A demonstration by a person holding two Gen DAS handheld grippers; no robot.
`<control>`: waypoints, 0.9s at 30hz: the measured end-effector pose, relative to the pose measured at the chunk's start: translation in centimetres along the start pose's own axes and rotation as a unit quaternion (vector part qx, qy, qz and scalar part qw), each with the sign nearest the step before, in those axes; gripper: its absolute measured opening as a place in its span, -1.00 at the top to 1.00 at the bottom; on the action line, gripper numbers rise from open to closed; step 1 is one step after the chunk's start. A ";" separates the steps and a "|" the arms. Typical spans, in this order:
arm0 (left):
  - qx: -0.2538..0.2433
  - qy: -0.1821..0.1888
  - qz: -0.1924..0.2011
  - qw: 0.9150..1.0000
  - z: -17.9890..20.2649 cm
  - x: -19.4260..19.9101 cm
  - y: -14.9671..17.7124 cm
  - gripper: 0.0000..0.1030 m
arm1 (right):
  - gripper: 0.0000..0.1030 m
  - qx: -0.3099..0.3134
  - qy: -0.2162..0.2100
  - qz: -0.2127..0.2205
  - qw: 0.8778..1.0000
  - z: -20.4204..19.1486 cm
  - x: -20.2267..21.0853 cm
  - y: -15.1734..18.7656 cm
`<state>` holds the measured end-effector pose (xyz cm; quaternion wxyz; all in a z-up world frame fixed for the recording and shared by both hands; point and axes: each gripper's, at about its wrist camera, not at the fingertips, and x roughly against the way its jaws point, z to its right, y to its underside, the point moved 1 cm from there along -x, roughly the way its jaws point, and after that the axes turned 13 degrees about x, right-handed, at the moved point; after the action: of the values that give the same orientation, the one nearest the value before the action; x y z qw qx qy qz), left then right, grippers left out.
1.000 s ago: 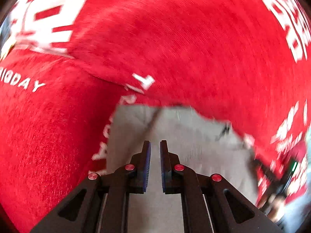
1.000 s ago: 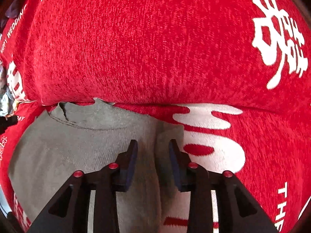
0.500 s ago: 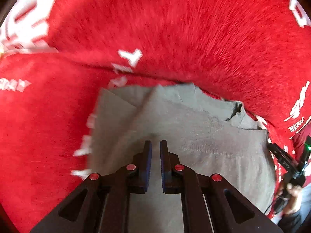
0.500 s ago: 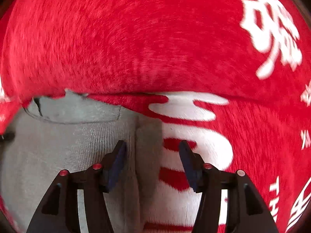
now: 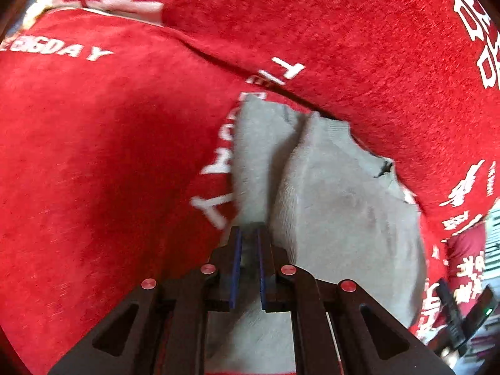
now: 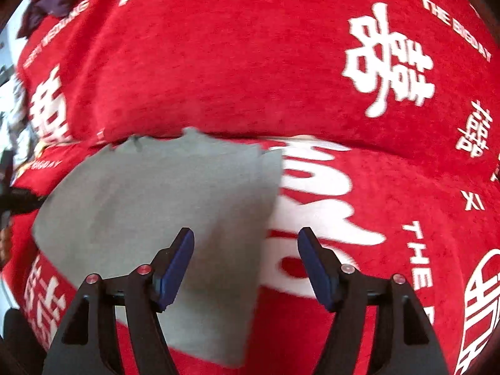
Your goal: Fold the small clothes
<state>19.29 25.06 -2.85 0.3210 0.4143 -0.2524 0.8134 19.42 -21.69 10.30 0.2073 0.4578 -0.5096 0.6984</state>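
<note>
It looks like a home. A big red blanket (image 6: 250, 72) with white wedding signs and words like "THE BIGDAY" covers a soft seat. Dark clothes (image 6: 53, 0) lie at the blanket's far left corner.

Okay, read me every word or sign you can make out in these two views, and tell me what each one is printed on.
"THE BIGDAY": white, on the red cloth, top right.
"BIGDAY": same cloth, left wrist view; start cut off.
"THE": lower right.
Double-happiness character: white, on the cloth.
Small slanted lettering, top left: too blurred.
Grey garment: no text visible.
</note>
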 end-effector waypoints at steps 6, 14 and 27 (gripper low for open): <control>-0.014 0.021 0.032 0.999 1.3 1.6 0.3 0.83 | -0.40 0.026 -0.023 -0.009 0.999 -3.4 -0.3 0.0; 0.026 0.164 0.058 0.984 0.8 5.9 0.5 -0.78 | -0.40 0.028 -0.034 -0.012 0.999 -4.8 -1.2 -0.3; -0.031 0.042 -0.018 0.998 3.4 -0.9 -0.1 -0.90 | -0.40 0.024 -0.039 -0.017 0.999 -5.1 -1.5 0.6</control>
<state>21.48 22.53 -1.75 0.3582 0.3741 -0.2560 0.8162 17.55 -17.06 8.43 0.1875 0.4983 -0.4925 0.6885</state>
